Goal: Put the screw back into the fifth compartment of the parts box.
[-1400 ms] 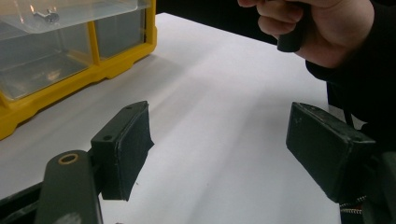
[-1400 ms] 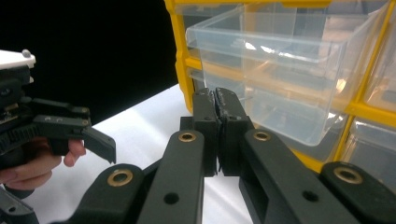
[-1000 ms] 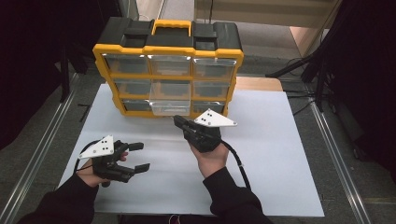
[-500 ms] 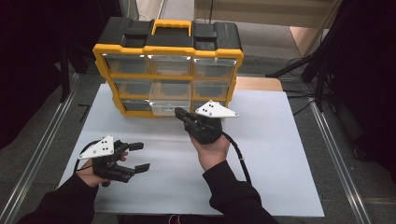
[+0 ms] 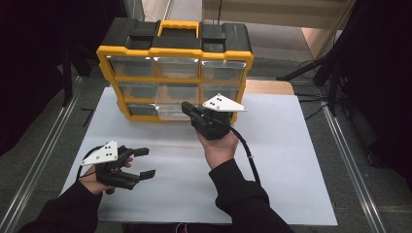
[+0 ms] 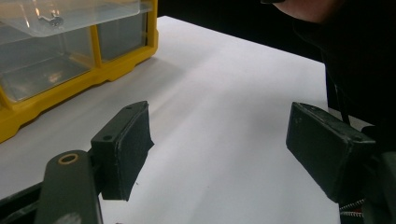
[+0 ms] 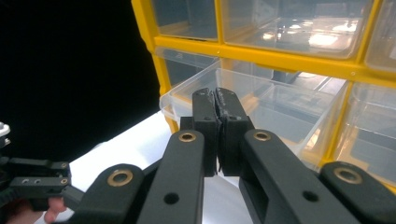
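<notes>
High view: your right gripper (image 5: 187, 108) sits just past table centre, toward 12 o'clock, its fingers pressed together with nothing between them. They point at the bottom row of the yellow-framed plastic organiser box with clear drawers (image 5: 175, 77), which stands at 12 o'clock on the white sheet covering the table (image 5: 291, 160). The clear plastic middle drawer of that bottom row (image 5: 171, 112) is pulled partway out, and the closed tips hang right at its front edge; contact cannot be told from above.

Right gripper view: your two black fingers (image 7: 205, 116) meet pad to pad, empty, held in front of and a little above the front lip of the open drawer (image 7: 261, 100). Whether they touch the lip is not clear. Your left gripper (image 7: 39, 182) shows low at 8 o'clock.

Left gripper view: your left fingers (image 6: 123, 149) stand wide apart with bare white sheet between them, holding nothing. The organiser's yellow corner (image 6: 116, 65) lies at 10 o'clock, well apart from the pads.

High view again: the left gripper (image 5: 143, 161) rests near 8 o'clock on the table, in your left hand (image 5: 104, 174), fingers pointing toward 3 o'clock.
</notes>
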### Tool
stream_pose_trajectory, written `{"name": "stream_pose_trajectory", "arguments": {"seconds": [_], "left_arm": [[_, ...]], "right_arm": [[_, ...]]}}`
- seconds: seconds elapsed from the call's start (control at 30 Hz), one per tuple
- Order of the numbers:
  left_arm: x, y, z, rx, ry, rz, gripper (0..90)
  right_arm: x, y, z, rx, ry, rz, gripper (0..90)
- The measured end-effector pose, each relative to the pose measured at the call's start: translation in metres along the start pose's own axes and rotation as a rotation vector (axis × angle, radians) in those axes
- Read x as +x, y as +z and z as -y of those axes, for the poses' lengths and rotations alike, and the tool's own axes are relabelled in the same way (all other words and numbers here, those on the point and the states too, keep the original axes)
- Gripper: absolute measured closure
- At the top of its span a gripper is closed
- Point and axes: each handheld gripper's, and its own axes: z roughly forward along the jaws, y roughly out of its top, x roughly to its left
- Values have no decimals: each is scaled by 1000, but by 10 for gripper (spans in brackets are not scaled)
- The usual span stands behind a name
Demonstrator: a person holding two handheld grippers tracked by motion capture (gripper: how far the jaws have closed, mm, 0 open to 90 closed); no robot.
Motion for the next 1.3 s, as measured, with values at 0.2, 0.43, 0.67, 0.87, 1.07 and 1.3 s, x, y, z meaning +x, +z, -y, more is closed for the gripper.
{"name": "stream_pose_trajectory", "arguments": {"seconds": [0.2, 0.43, 0.67, 0.87, 1.07, 1.3], "left_arm": [[0, 0, 0, 6, 3, 1, 218], [0, 0, 0, 1, 1, 2, 218], [0, 0, 0, 0, 1, 3, 218], [0, 0, 0, 0, -1, 4, 218], [0, 0, 0, 0, 0, 6, 218], [0, 0, 0, 0, -2, 6, 218]], "right_arm": [[-4, 4, -6, -2, 1, 17, 897], [-8, 10, -13, 0, 4, 37, 897], [-12, 17, -18, 5, 6, 51, 896], [-14, 23, -21, 9, 16, 60, 896], [-19, 29, -24, 16, 35, 70, 895], [-20, 36, -26, 10, 50, 81, 895]]}}
